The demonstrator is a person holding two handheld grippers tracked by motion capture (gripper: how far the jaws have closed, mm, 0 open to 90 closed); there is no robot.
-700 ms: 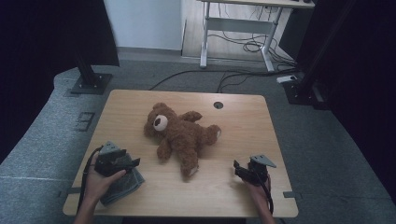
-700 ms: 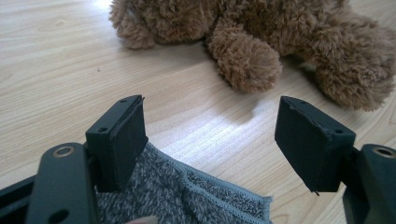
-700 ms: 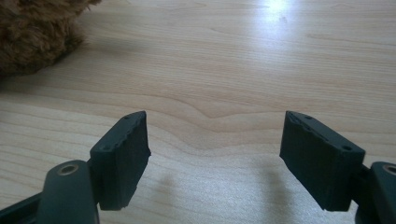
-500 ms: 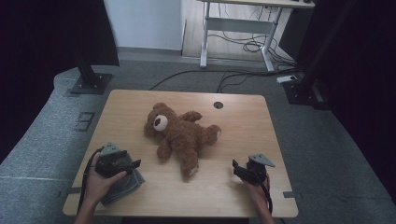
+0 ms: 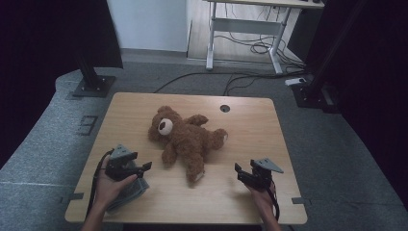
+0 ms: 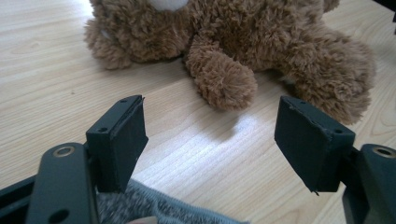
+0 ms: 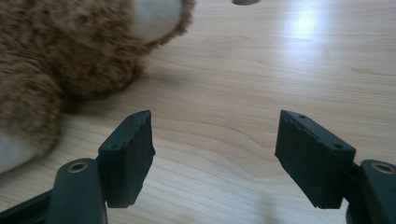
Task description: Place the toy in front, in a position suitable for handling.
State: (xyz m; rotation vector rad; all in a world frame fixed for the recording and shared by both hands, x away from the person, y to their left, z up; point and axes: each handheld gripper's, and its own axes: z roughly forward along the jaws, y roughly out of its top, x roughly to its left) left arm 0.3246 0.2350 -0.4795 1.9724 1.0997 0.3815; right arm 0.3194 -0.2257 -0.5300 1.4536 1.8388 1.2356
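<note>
Nothing has shifted: both tongs, left [image 5: 144, 167] and right [image 5: 239, 173], stay wide and empty beside the teddy bear [image 5: 186, 139]; the left gripper view reveals grey cloth [image 6: 159, 207] beneath.

The high view is dim and soft, its edges sinking into black. Both gripper views are brighter: glare whitens the bench [image 6: 252, 128] just beyond the jaws, and the teddy bear [image 7: 56, 60] ahead of them blurs, casting a soft shadow.
</note>
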